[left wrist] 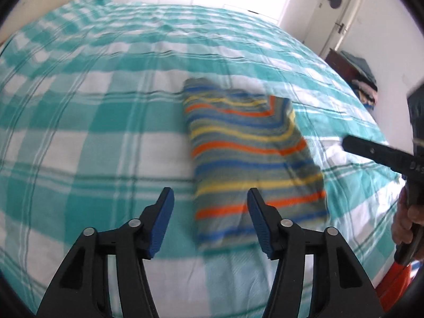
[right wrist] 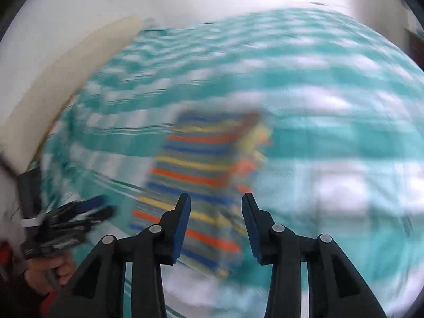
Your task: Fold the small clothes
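A folded garment with blue, yellow, orange and grey stripes (left wrist: 251,153) lies flat on the bed's teal and white checked cover (left wrist: 106,132). My left gripper (left wrist: 210,193) hovers open over the garment's near left edge, nothing pinched between its blue pads. My right gripper (right wrist: 216,198) is also open above the garment (right wrist: 196,175), its pads apart from the cloth. The right wrist view is heavily blurred. A finger (left wrist: 371,151) of the right gripper reaches in from the right edge of the left wrist view. The left gripper (right wrist: 106,205) shows blurred at lower left in the right wrist view.
A white door (left wrist: 334,21) and a dark shelf with stacked clothes (left wrist: 363,79) stand past the bed's far right corner. A cream headboard or pillow (right wrist: 53,92) borders the bed on the left in the right wrist view. A hand (left wrist: 408,225) holds the right gripper's handle.
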The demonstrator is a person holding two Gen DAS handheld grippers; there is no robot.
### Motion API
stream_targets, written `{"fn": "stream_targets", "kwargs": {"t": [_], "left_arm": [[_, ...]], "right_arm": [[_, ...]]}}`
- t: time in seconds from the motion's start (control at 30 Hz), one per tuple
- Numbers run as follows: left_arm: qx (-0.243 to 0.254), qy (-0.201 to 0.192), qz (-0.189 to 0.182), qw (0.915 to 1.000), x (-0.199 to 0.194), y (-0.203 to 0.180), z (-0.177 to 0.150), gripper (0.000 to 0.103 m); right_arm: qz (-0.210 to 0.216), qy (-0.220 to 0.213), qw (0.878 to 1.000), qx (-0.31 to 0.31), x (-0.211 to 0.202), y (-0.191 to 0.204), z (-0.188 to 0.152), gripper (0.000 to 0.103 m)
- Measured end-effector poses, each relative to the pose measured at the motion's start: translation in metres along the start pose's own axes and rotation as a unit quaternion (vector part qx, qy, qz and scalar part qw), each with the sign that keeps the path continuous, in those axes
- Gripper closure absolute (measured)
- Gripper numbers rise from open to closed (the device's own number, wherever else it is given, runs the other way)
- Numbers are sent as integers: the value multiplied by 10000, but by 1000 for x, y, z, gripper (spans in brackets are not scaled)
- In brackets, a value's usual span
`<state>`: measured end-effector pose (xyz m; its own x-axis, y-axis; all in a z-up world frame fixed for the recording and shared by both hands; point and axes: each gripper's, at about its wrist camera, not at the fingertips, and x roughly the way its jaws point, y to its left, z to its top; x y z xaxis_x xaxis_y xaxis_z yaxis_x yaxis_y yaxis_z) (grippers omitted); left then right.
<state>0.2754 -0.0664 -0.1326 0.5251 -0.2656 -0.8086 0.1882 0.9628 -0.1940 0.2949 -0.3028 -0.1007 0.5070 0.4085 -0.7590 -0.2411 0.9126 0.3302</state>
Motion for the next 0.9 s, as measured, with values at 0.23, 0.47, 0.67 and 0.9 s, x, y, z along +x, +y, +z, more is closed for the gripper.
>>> {"fn": "stream_targets", "kwargs": {"t": [0.23,0.47,0.67,0.9], "left_arm": [[254,808,402,9956,64,-5,-15,58],[167,674,612,9957,48,-7,-12,44],[211,738,823,9936,51,-7,-11,37],[220,782,889,9927,48,-8,-11,37]], "right_arm": [[-450,1173,9920,-156,108,-26,-4,97],[-149,144,9992,-328,66,-7,47,97],[-825,742,9938,-28,139,-39,53,74],[-678,128,9975,-127,76,-16,42,76]]}}
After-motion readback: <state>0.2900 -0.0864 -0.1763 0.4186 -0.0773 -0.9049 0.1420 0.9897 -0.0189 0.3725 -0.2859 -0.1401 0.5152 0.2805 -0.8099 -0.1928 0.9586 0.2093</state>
